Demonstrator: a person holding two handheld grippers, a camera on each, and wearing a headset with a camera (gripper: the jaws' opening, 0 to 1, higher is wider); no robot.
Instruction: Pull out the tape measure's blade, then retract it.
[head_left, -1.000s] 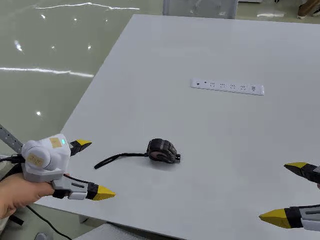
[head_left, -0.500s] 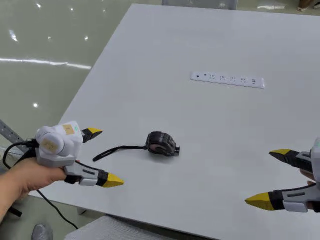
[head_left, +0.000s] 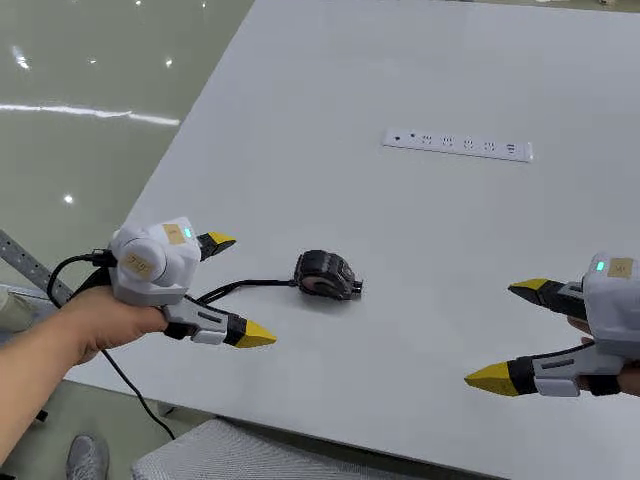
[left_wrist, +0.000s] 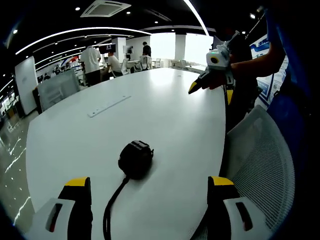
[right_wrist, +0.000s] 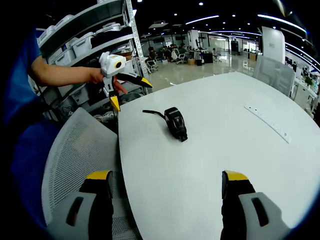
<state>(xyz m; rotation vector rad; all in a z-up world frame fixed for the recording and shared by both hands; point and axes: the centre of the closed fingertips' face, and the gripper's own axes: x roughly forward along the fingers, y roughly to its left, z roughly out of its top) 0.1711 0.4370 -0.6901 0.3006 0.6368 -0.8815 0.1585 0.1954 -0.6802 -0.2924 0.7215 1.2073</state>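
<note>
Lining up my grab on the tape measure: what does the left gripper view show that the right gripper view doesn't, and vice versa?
Left gripper view: the strap runs from the tape measure toward this camera, between its open jaws; the right hand-held gripper is held open at upper right; people stand far behind. Right gripper view: the case sits angled, strap leading toward the left hand-held gripper, with shelves behind it. Both: the tape measure lying ungripped on the white table, blade in, and the power strip.

Left tongs (head_left: 242, 290) and right tongs (head_left: 499, 334) have yellow tips.
</note>
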